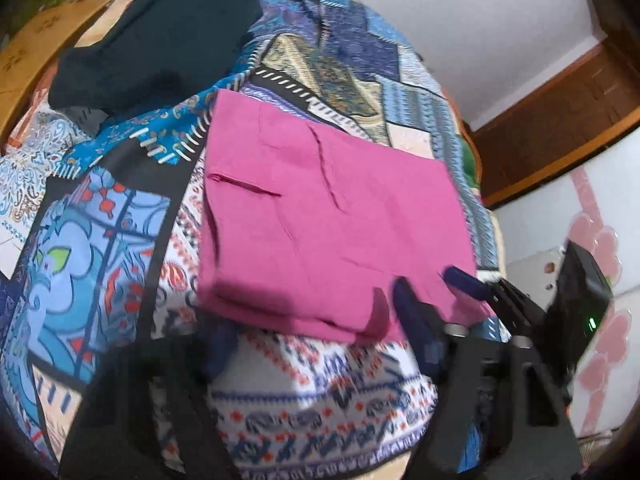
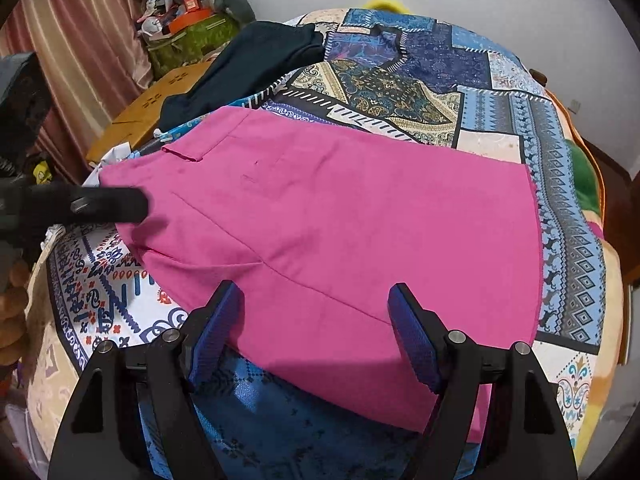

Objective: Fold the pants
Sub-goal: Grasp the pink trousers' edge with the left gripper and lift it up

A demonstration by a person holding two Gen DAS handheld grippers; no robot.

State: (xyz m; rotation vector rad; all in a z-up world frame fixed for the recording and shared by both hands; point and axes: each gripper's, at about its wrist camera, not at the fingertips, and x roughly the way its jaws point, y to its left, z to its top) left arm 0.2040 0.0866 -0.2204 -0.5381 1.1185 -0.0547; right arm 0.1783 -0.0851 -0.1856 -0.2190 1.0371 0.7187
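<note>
The pink pants lie folded into a flat rectangle on the patterned bedspread; they also show in the right wrist view. My left gripper is open and empty at the pants' near edge, its fingers blurred. In the left wrist view the right gripper hovers over the pants' near right corner. My right gripper is open and empty above the pants' near edge. The left gripper's black finger rests at the pants' left edge in the right wrist view.
Dark folded clothing lies at the far side of the bed. A wooden table with clutter stands left of the bed beside a curtain. A white wall and a brown door are to the right.
</note>
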